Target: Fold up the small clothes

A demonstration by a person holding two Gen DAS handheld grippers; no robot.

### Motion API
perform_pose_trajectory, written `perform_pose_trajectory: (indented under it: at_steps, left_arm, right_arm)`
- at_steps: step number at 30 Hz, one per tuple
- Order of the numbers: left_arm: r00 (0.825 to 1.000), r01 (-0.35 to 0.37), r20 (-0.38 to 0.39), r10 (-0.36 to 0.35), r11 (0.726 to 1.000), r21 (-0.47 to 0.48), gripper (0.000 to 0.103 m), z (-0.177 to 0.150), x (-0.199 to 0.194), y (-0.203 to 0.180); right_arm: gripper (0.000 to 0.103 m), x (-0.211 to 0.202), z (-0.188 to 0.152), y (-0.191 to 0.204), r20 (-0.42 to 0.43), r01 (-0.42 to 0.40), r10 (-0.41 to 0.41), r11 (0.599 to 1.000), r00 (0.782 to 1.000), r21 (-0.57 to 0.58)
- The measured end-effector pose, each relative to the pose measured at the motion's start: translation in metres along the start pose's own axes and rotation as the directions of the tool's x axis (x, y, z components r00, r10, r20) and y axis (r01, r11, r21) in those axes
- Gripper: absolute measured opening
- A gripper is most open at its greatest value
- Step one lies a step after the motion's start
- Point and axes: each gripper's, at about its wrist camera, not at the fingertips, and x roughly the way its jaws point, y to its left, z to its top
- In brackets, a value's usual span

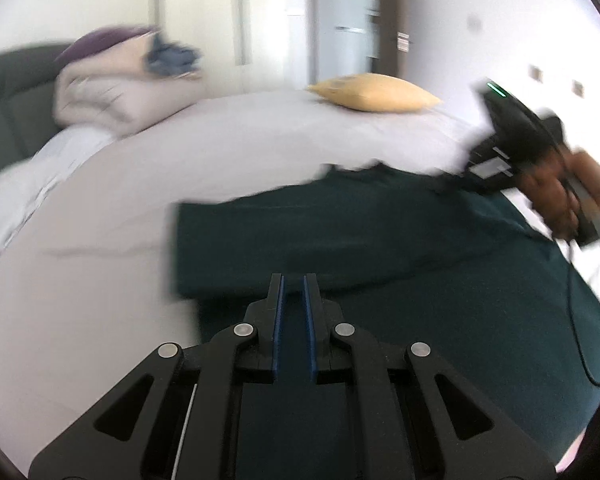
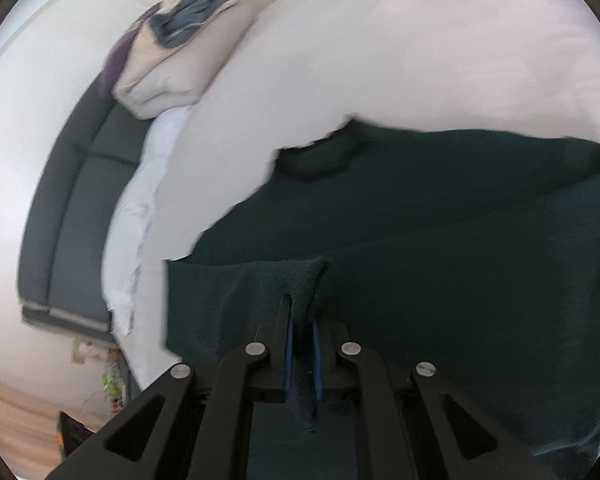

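We're looking into a home bedroom. A wide bed under a pale, smooth bedsheet [image 1: 228, 160] is filling both views, with a plump mustard-yellow fabric pillow [image 1: 374, 91] lying near its far edge. A heap of beige and purple bedding [image 1: 112, 88] is sitting at the bed's far left corner, against a dark grey padded headboard [image 2: 76, 184]. White wardrobe doors [image 1: 204, 12] and a doorway [image 1: 346, 20] are standing behind the bed.

The right tongs [image 1: 452, 182] are smeared by blur, and the dark green garment [image 1: 420, 248] runs past the frame's edge.
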Motion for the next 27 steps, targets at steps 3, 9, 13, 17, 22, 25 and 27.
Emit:
perform_pose_trajectory:
  at_steps: [3,9,13,17,22,25,27]
  left_arm:
    - [0.999,-0.044,-0.019,0.042,0.991,-0.129,0.009,0.016,0.007,0.056]
    - [0.999,-0.015,-0.054,0.001,0.965,-0.262,0.009,0.064,0.038,0.143]
    - [0.997,0.01,-0.071,-0.031,0.962,-0.272,0.009,0.079,0.058,0.149]
    - [0.991,0.058,-0.101,-0.083,0.972,-0.227,0.009,0.086,0.08,0.135]
    - [0.985,0.078,-0.14,-0.104,0.98,-0.183,0.009,0.086,0.1,0.113]
    - [0.98,0.094,-0.155,-0.121,0.981,-0.169,0.009,0.086,0.108,0.104]
    - [0.978,0.099,-0.165,-0.124,0.983,-0.155,0.009,0.088,0.117,0.096]
  right_arm:
    - [0.009,-0.01,0.006,-0.018,0.012,0.037,-0.037,0.999,0.999,0.02]
    - [0.009,-0.026,0.012,-0.043,0.016,0.118,-0.118,0.993,0.993,0.024]
    - [0.009,-0.032,0.013,-0.044,0.017,0.163,-0.164,0.986,0.986,0.012]
    - [0.009,-0.037,0.012,-0.046,0.01,0.216,-0.216,0.976,0.976,-0.02]
    - [0.009,-0.036,0.01,-0.045,-0.002,0.238,-0.238,0.971,0.971,-0.039]
    - [0.009,-0.034,0.007,-0.041,-0.002,0.252,-0.253,0.966,0.967,-0.06]
    - [0.009,-0.035,0.007,-0.041,-0.002,0.253,-0.254,0.965,0.967,-0.062]
